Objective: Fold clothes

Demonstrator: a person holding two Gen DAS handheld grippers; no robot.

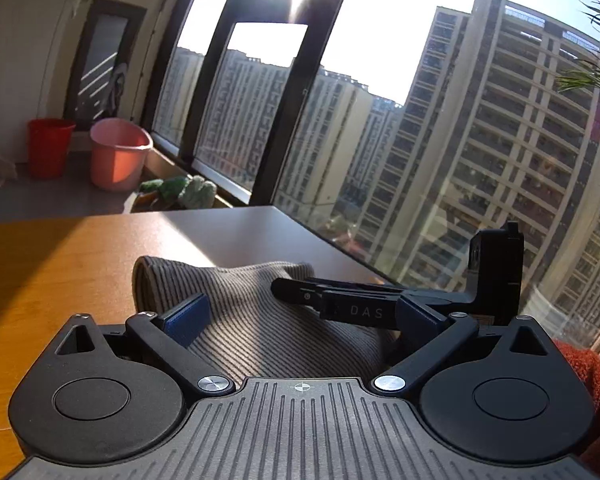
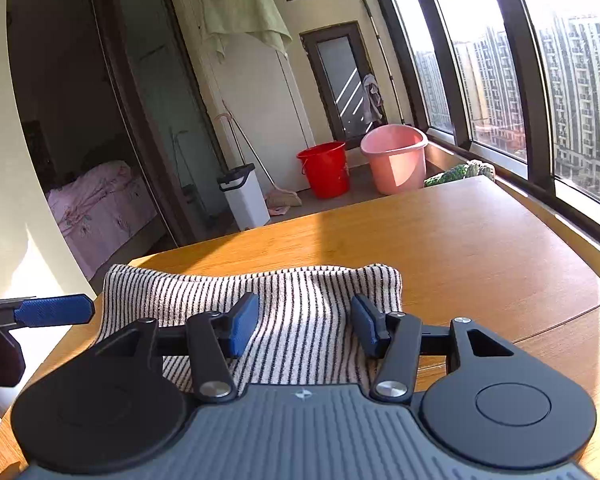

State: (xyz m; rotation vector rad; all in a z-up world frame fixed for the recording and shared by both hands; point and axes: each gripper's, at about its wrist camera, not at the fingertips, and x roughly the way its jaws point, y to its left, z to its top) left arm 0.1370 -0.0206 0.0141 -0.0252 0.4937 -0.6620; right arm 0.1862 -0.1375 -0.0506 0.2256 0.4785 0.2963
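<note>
The left gripper (image 1: 302, 318) has its two blue pads wide apart, and the striped cloth (image 1: 256, 320) lies right between them, under the fingers — not pinched. The right gripper (image 2: 304, 326) is spread wide too, and the same striped cloth (image 2: 300, 312) sits between its pads, flat on the wooden table (image 2: 460, 240). In the left view the right gripper lies across the cloth's right side. The cloth is folded over, with a rolled edge at its far side. Farther off stand a pink bucket (image 2: 396, 158) and a red bucket (image 2: 326, 168) on the floor, near the big window (image 1: 440, 120).
</note>
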